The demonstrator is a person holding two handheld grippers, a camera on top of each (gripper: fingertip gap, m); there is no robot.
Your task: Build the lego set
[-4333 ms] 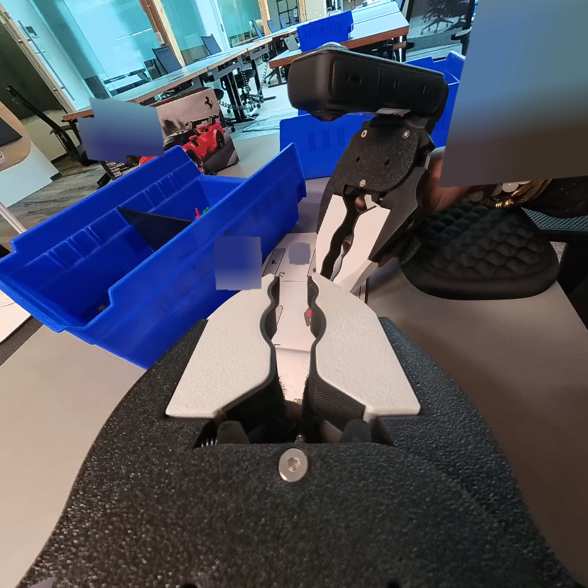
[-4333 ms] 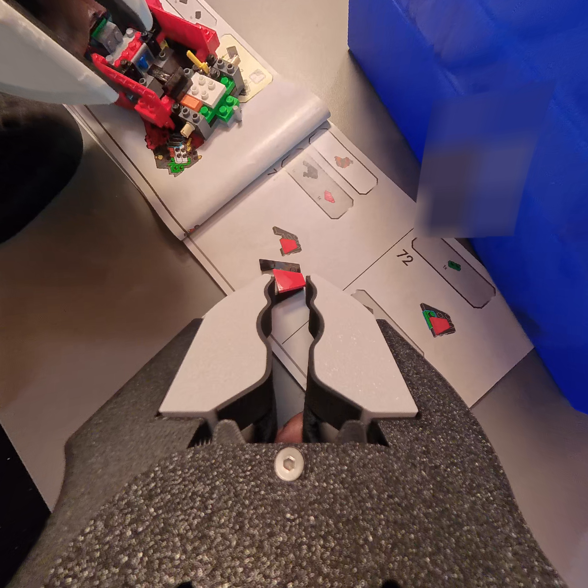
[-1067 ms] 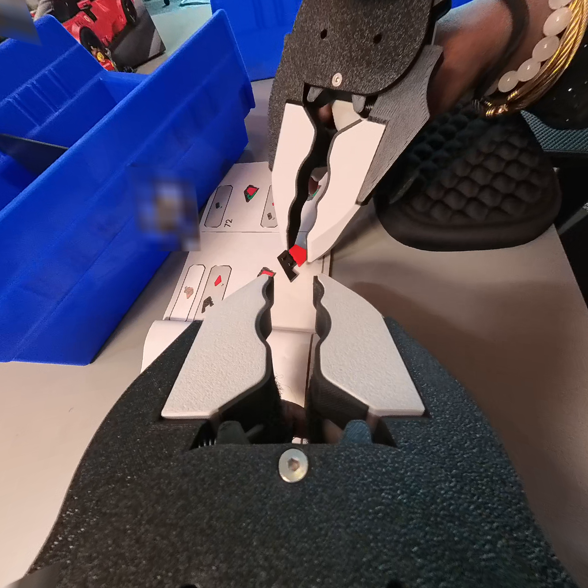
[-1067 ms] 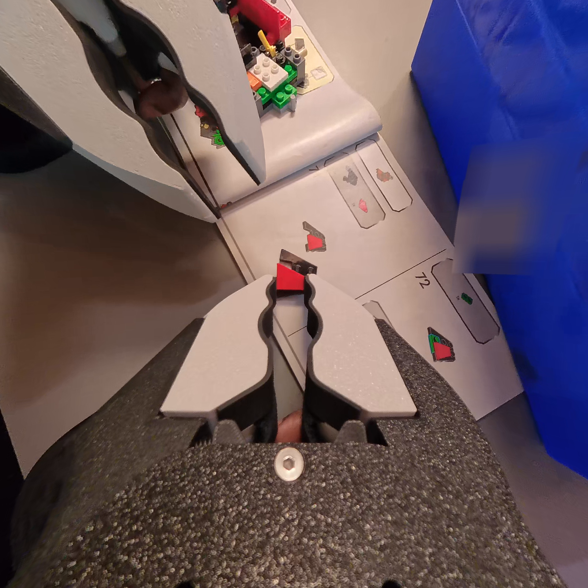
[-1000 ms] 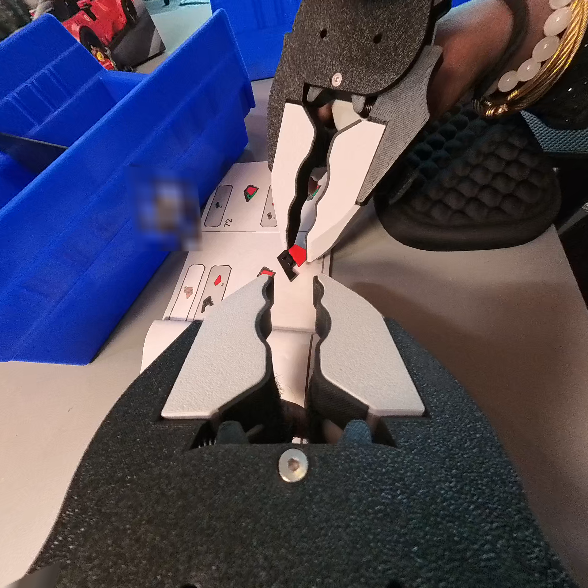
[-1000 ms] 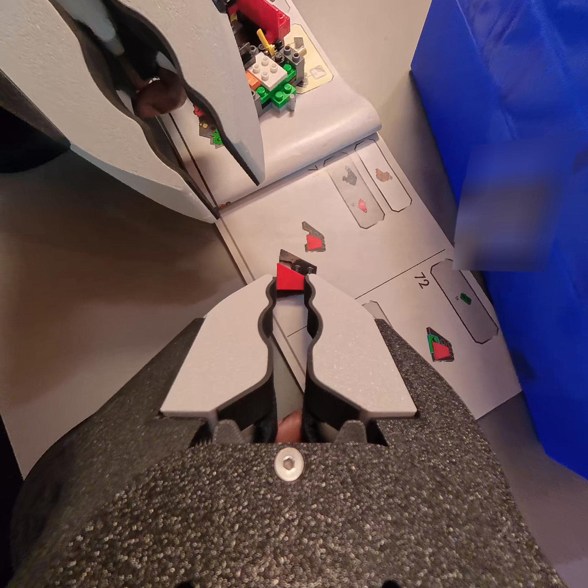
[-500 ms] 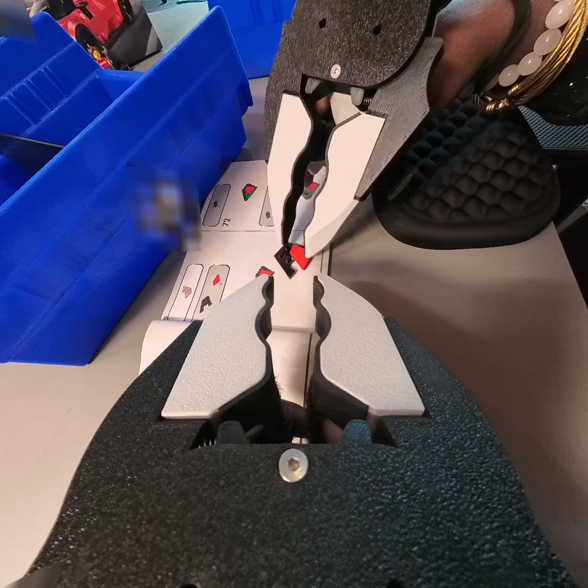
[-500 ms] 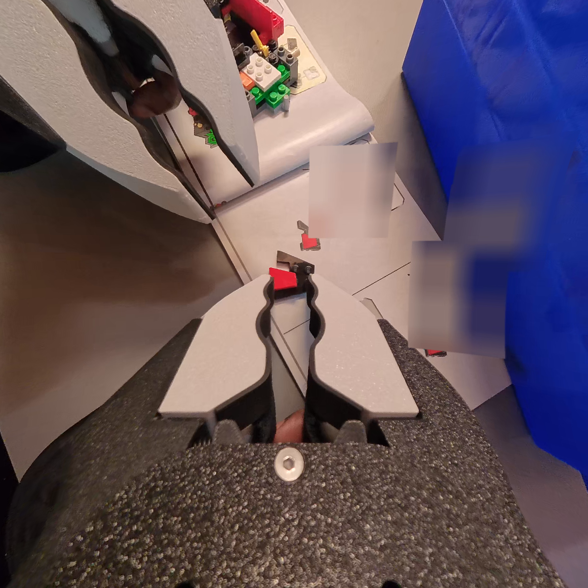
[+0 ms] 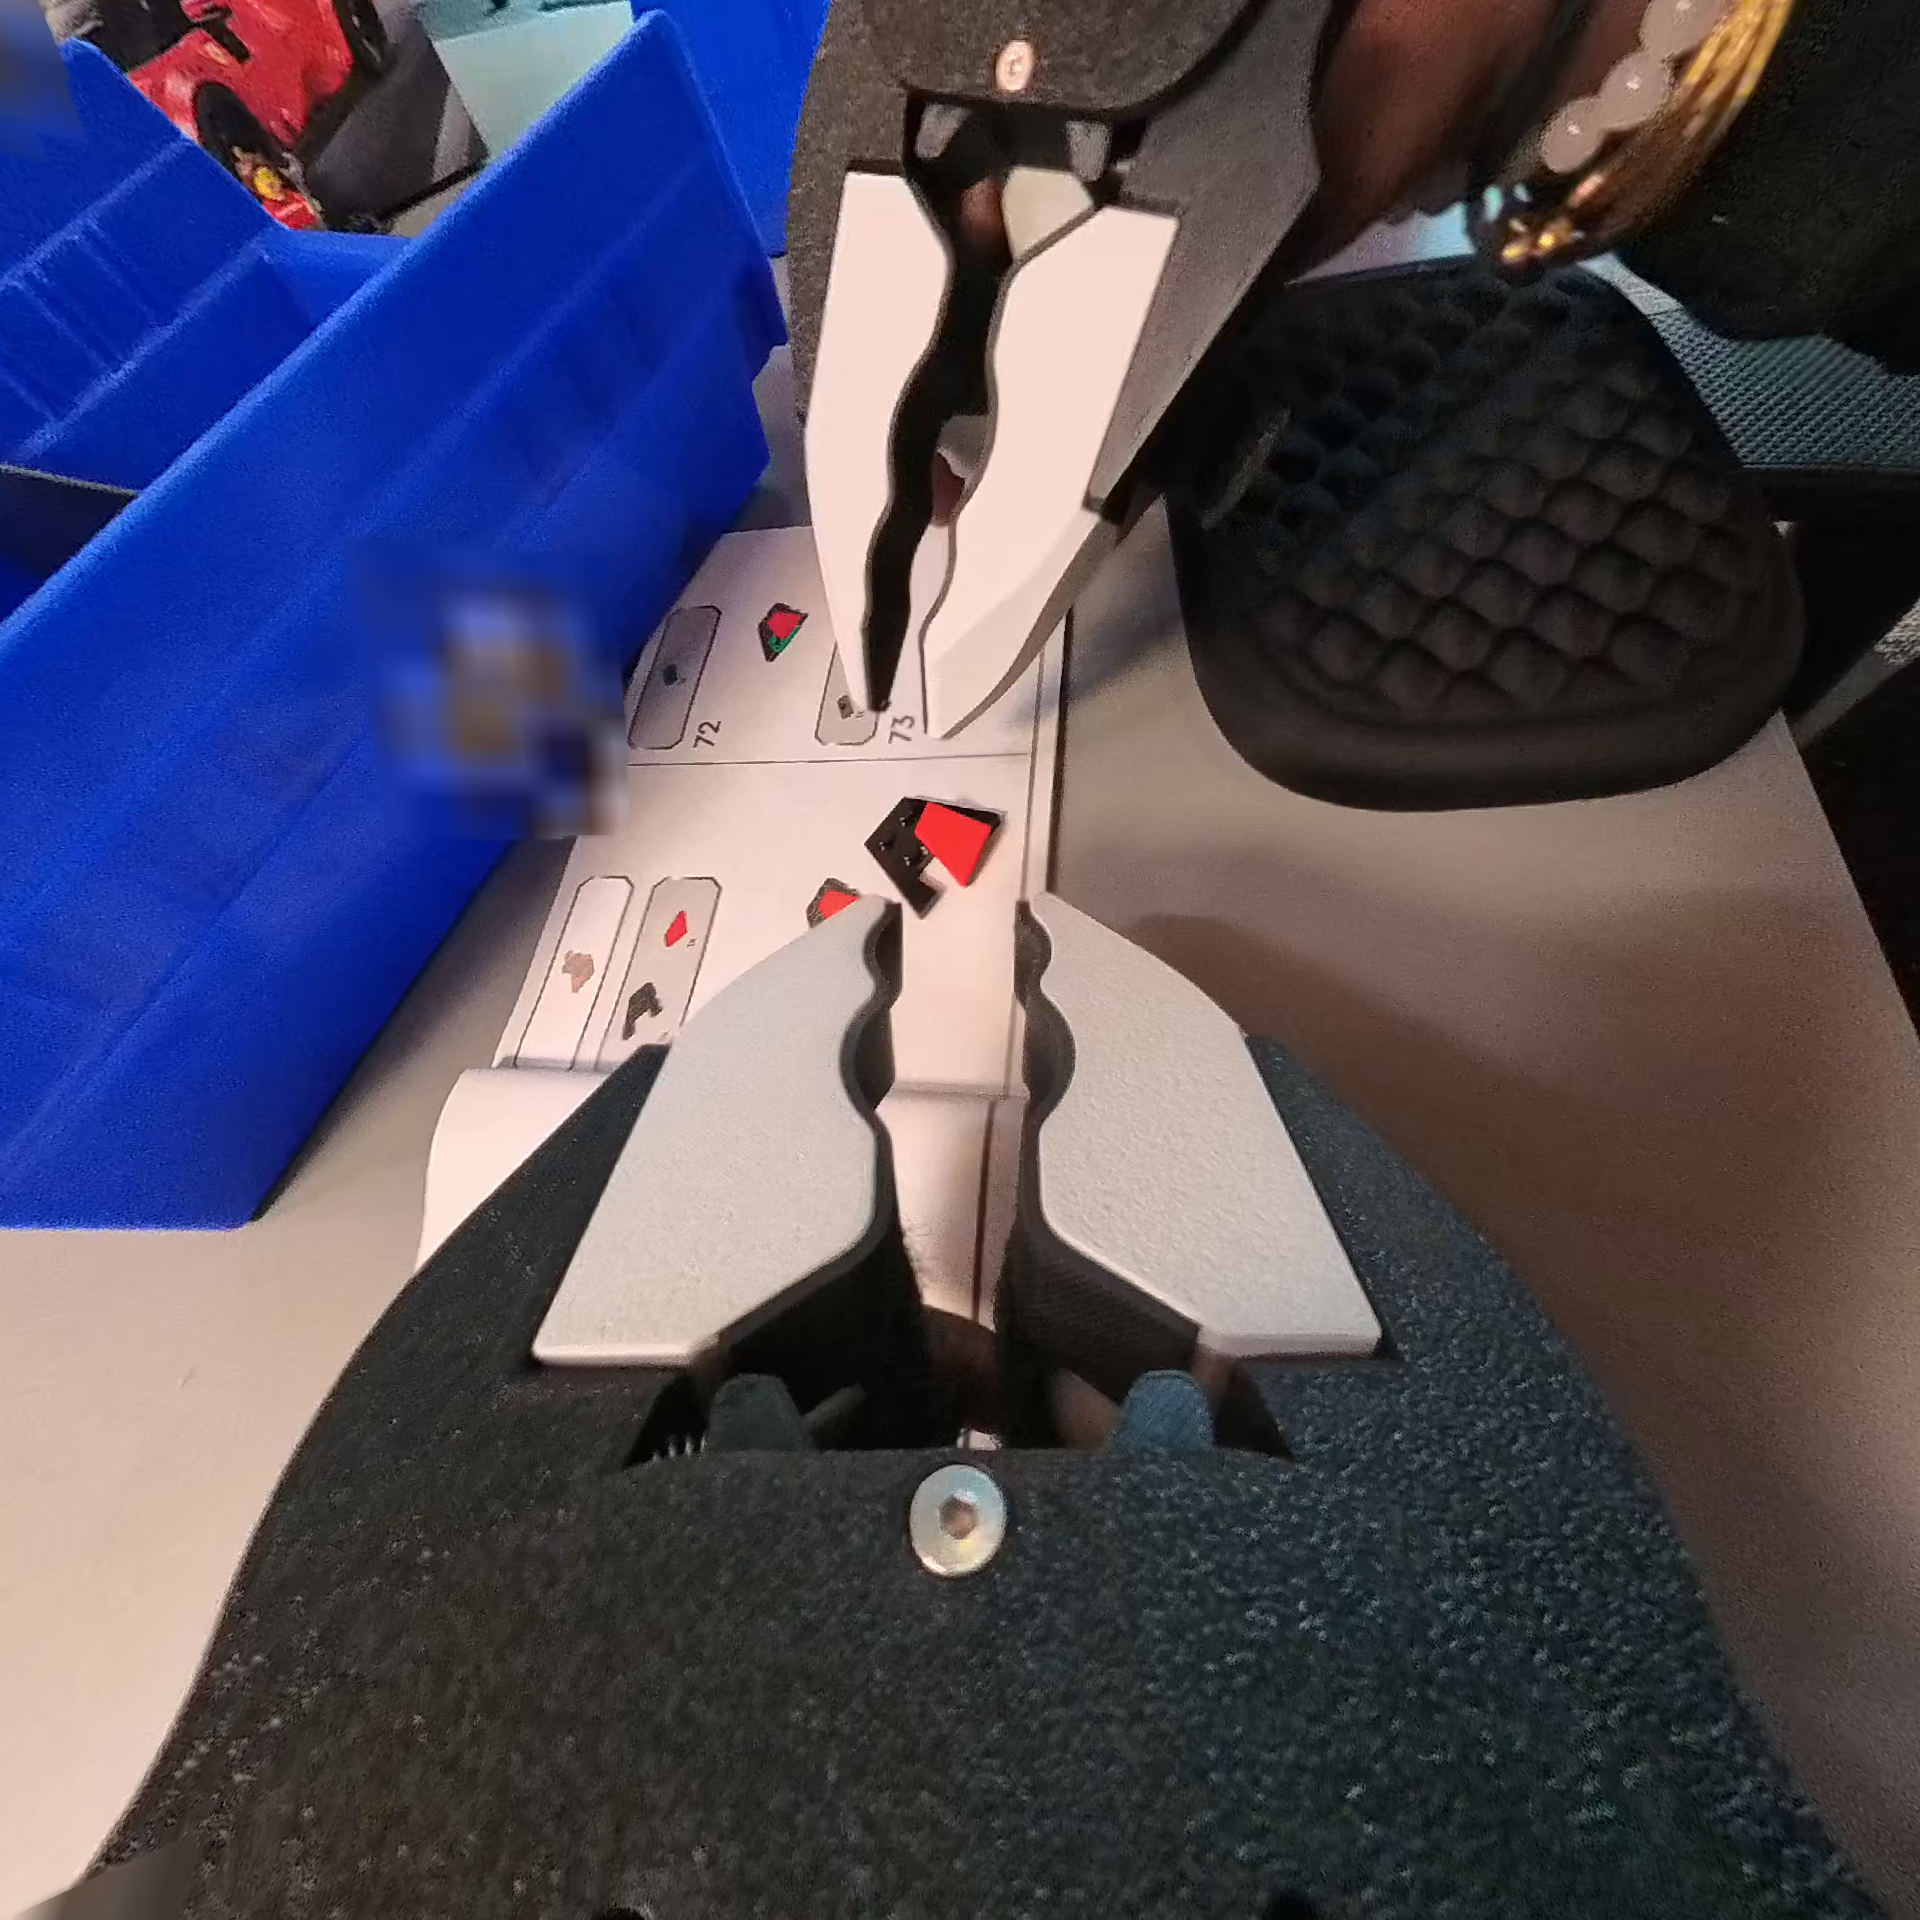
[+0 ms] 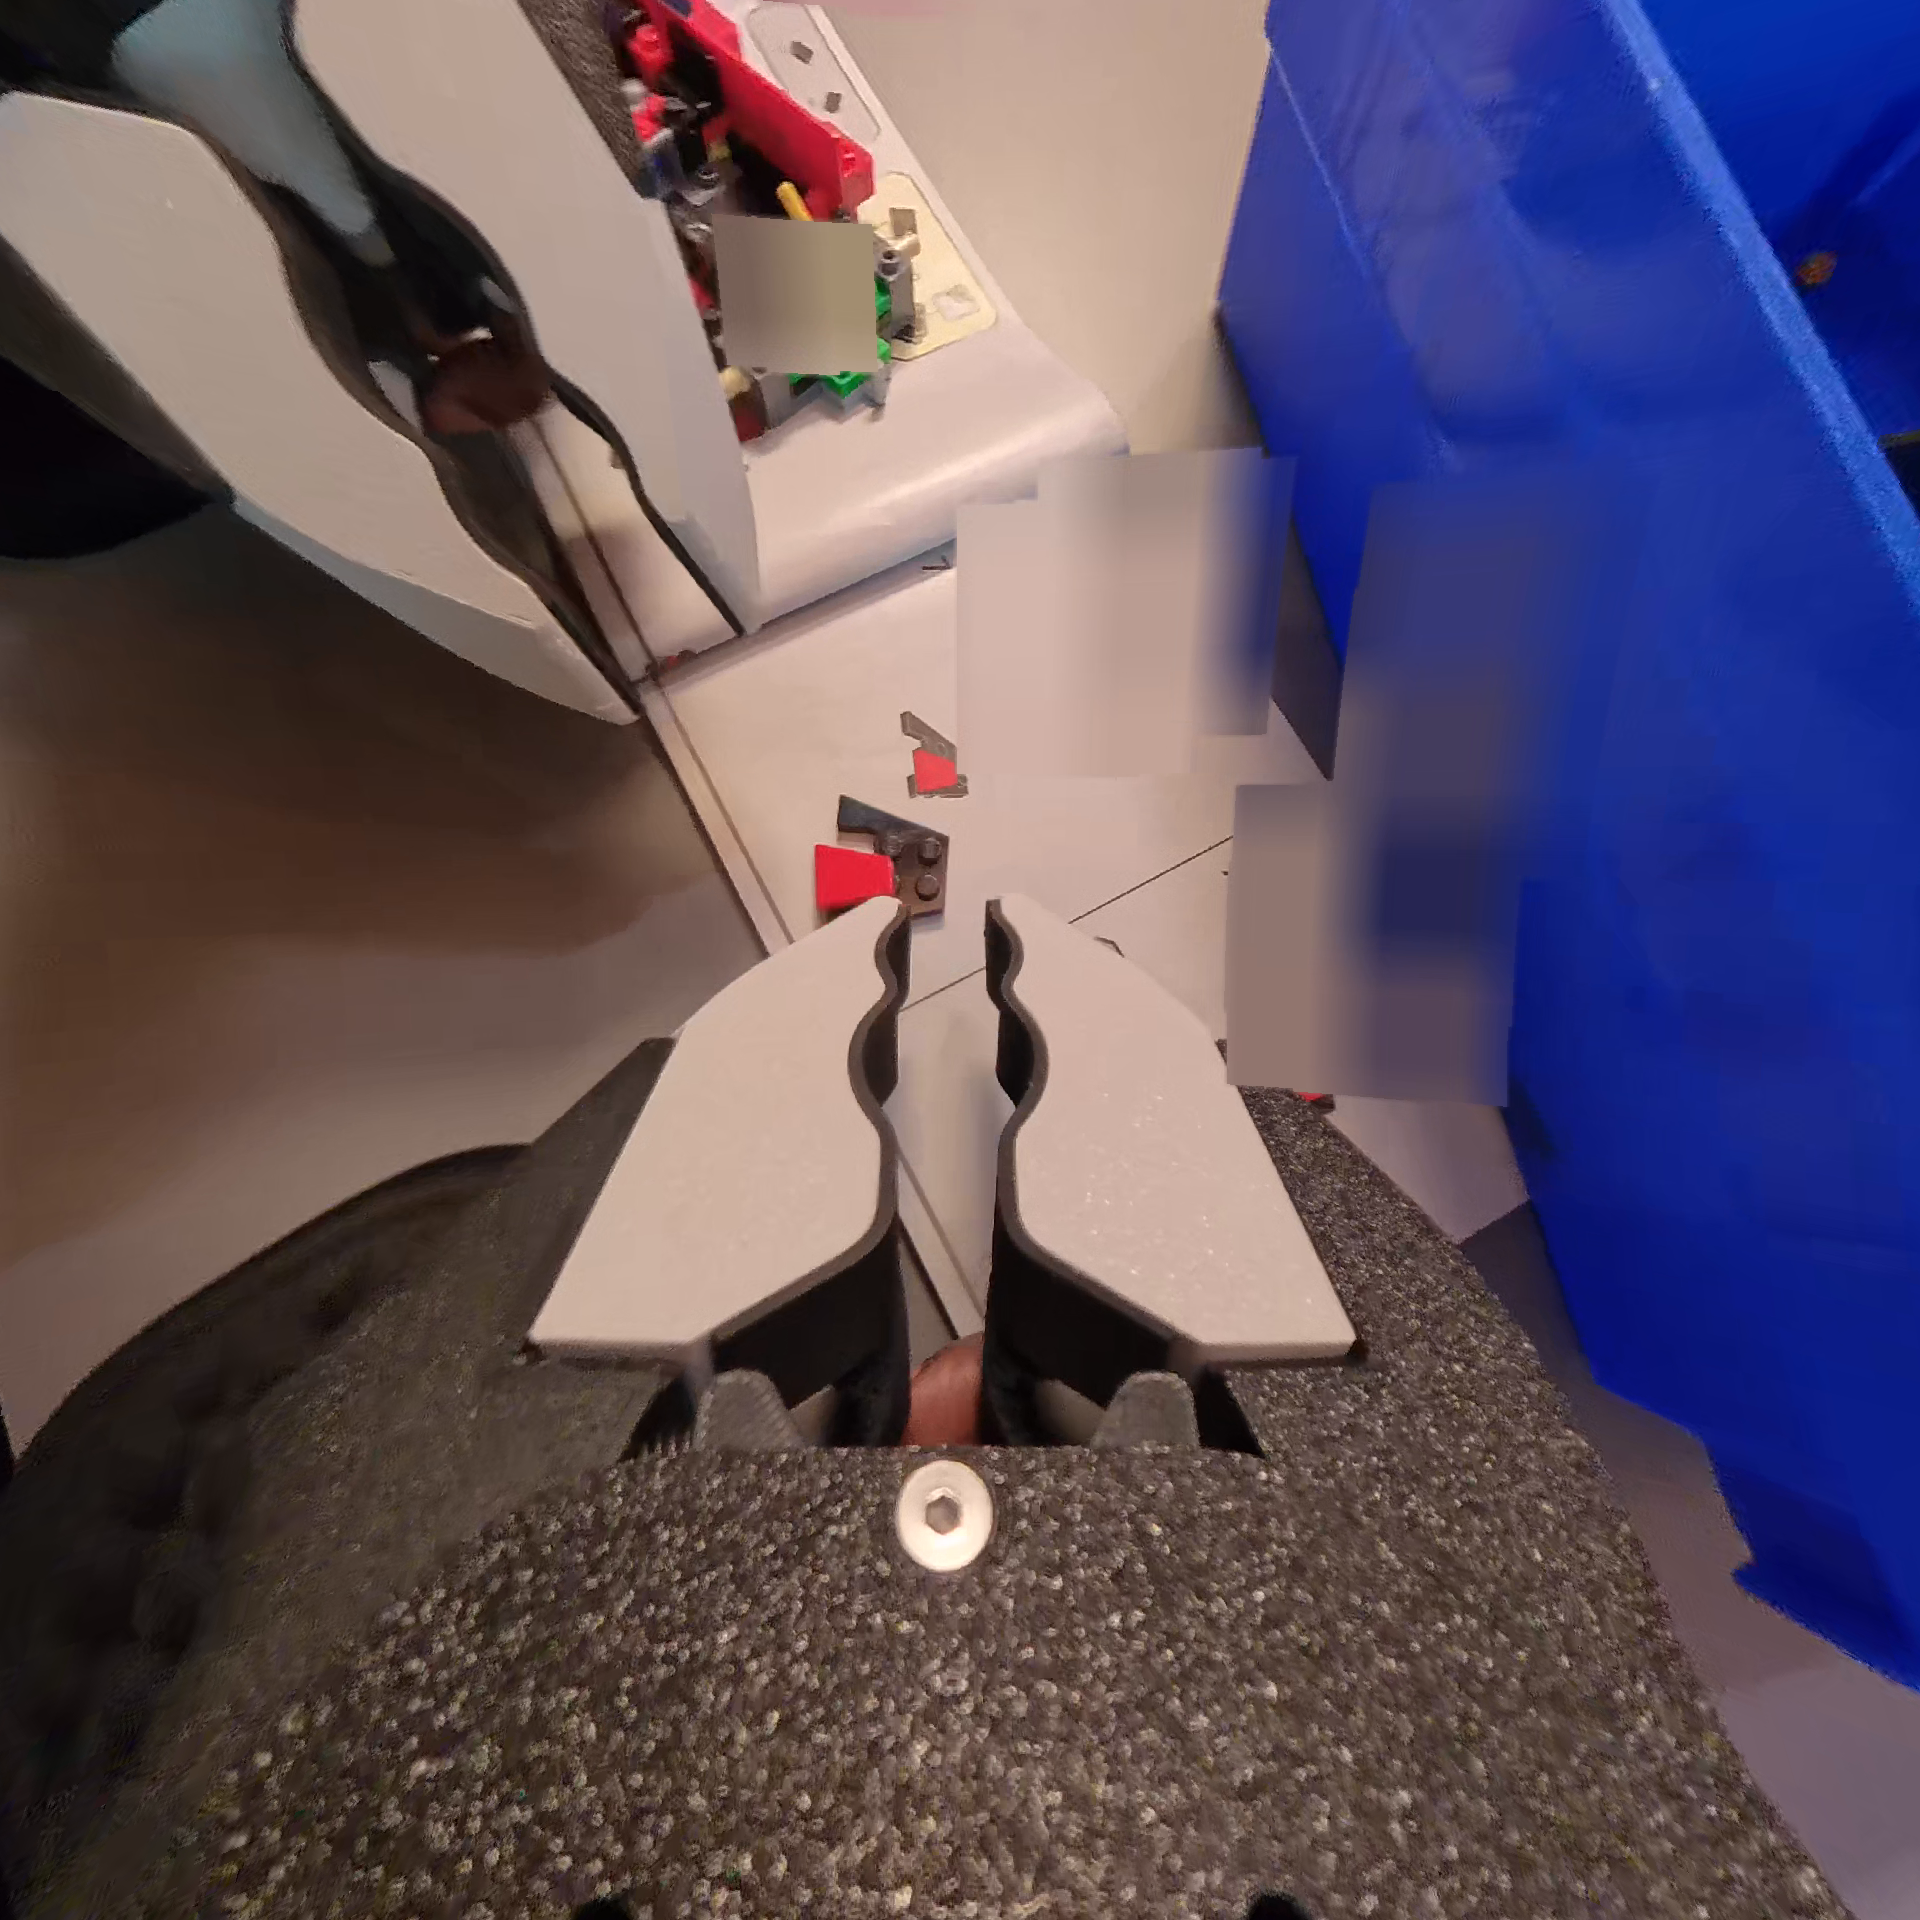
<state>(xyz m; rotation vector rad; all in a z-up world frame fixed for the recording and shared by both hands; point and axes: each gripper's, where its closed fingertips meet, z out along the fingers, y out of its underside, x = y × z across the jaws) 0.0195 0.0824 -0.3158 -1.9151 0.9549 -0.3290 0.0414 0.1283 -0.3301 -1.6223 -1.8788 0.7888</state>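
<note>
A small red-and-black lego piece [image 9: 935,847] lies loose on the open instruction booklet [image 9: 748,821], held by neither gripper. My left gripper [image 9: 956,914] is open and empty, its tips just short of the piece. My right gripper [image 9: 904,717] comes from the far side, tips down over the page, open and empty. In the right wrist view the piece [image 10: 883,868] sits just ahead of and left of the right gripper [image 10: 943,914]. The left gripper [image 10: 686,655] fills that view's upper left. The partly built model [image 10: 758,156] stands behind it on the booklet [image 10: 831,1039].
A big blue bin [image 9: 364,623] stands hard against the booklet's side and also shows in the right wrist view [image 10: 1610,623]. A black mesh chair seat [image 9: 1486,582] is past the table edge. A box with a red car picture [image 9: 270,83] stands behind the bins. Across from one pair of fingers to the other is roughly 6 cm.
My right gripper has opened and let go of the red-and-black piece, then drawn back from it. The piece now rests on the booklet. The left gripper has stayed open and still.
</note>
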